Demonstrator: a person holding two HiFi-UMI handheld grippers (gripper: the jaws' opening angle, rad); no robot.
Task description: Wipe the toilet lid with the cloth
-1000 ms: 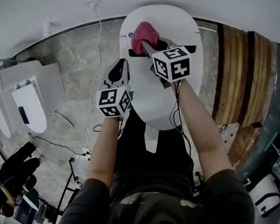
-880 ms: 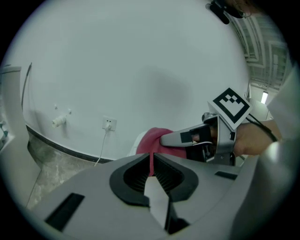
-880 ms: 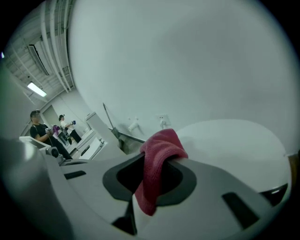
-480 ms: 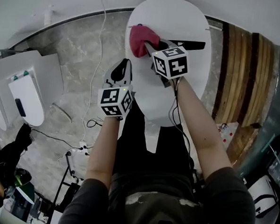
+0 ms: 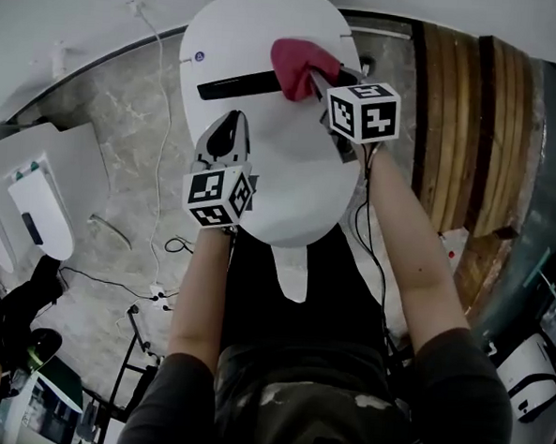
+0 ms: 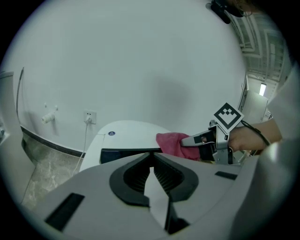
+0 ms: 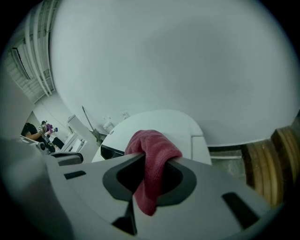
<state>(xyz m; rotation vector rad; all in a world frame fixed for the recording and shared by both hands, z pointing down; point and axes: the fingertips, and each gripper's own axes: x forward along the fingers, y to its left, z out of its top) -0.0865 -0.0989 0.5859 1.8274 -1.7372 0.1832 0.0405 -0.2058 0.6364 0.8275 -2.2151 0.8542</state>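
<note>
At the left, the left gripper [image 5: 231, 122] is held over the near left part of the toilet lid [image 5: 262, 183], its jaws clenched on nothing. The lid is seen closed, so whatever the bowl holds is hidden. Further right, the red cloth [image 5: 295, 65] is laid on the far right part of the lid, beside the end of a dark strip [image 5: 235, 84]. It is grasped there by the jaws of the right gripper [image 5: 313, 80]. The wiping is judged to be under way. No dirt or wet trace is shown, so how much is done cannot be told.
</note>
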